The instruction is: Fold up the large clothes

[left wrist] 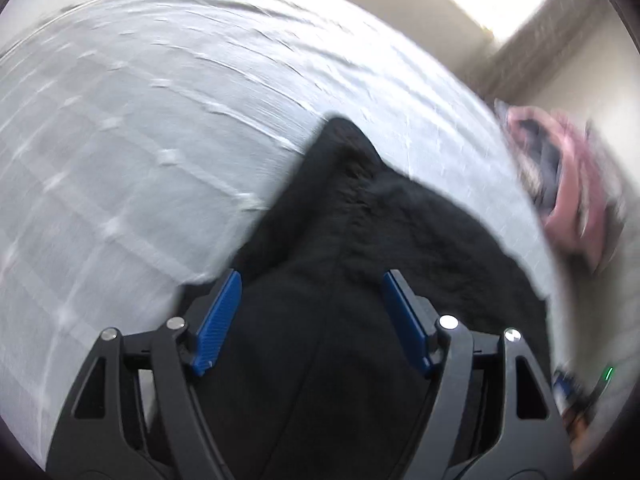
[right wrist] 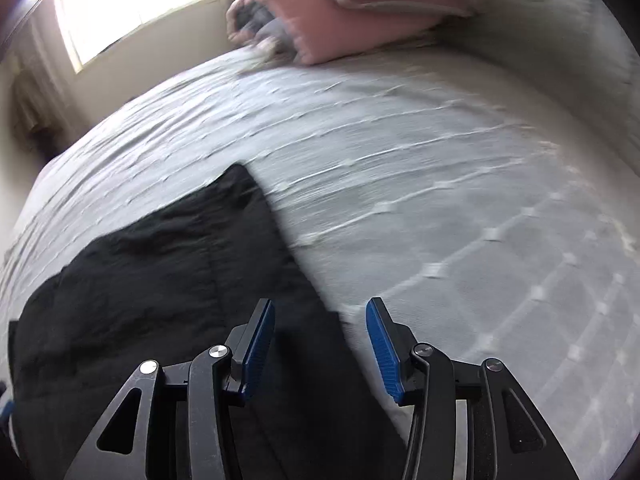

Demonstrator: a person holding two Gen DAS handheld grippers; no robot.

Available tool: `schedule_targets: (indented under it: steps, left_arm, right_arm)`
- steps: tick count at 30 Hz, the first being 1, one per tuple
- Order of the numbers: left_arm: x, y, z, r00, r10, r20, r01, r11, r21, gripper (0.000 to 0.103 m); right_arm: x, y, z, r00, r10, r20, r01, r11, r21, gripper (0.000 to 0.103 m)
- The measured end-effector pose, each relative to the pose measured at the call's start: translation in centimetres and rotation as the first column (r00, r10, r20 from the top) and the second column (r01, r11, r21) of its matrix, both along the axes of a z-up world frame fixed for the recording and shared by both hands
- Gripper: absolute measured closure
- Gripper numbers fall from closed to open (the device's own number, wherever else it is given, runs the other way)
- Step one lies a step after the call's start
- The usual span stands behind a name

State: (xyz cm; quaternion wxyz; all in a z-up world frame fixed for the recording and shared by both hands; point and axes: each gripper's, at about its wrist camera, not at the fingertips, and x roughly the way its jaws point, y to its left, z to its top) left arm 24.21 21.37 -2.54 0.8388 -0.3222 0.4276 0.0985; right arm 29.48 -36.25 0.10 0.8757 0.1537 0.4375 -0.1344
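A large black fleecy garment (left wrist: pixel 360 240) lies on a bed with a white textured cover (left wrist: pixel 140 140). My left gripper (left wrist: pixel 312 280) is open above the garment, its blue pads (left wrist: pixel 218 320) spread wide, nothing between them. In the right wrist view the same garment (right wrist: pixel 160 260) lies to the left on the white cover (right wrist: pixel 440 180). My right gripper (right wrist: pixel 320 312) is open over the garment's right edge, blue pads (right wrist: pixel 260 344) apart and empty. Both views are blurred by motion.
A pink pillow (right wrist: pixel 340 12) with a dark item beside it lies at the head of the bed, also in the left wrist view (left wrist: pixel 568 184). A bright window (right wrist: pixel 136 4) is in the wall beyond. The bed's edge falls off at right (left wrist: pixel 568 280).
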Motion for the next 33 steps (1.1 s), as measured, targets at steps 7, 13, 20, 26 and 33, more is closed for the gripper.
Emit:
schedule_targets:
  steps: [7, 13, 20, 26, 33]
  left_arm:
    - [-11.3, 1.1, 1.5, 0.990, 0.137, -0.033, -0.141, 0.971, -0.191, 0.029]
    - [-19.5, -0.2, 1.2, 0.984, 0.175, 0.033, -0.157, 0.939, -0.307, 0.024]
    - [-19.5, -2.0, -2.6, 0.990, 0.141, -0.021, -0.136, 0.886, -0.444, 0.024]
    - [-15.9, -4.0, -3.0, 0.989, 0.145, -0.010, -0.135, 0.887, -0.441, 0.024]
    - [-14.0, -5.4, -3.5, 0.984, 0.180, -0.013, -0.171, 0.908, -0.383, 0.024]
  right_arm:
    - [-8.4, 4.1, 3.7, 0.985, 0.131, 0.116, -0.148, 0.977, 0.151, 0.043]
    - [-13.7, 8.4, 3.0, 0.964, 0.238, 0.117, -0.254, 0.955, 0.151, 0.043]
    - [-14.5, 9.9, 2.6, 0.949, 0.291, 0.119, -0.307, 0.940, 0.146, 0.043]
    - [-14.4, 10.5, 2.2, 0.940, 0.323, 0.109, -0.336, 0.934, 0.125, 0.043]
    - [-14.2, 10.8, 1.7, 0.933, 0.350, 0.081, -0.357, 0.928, 0.104, 0.043]
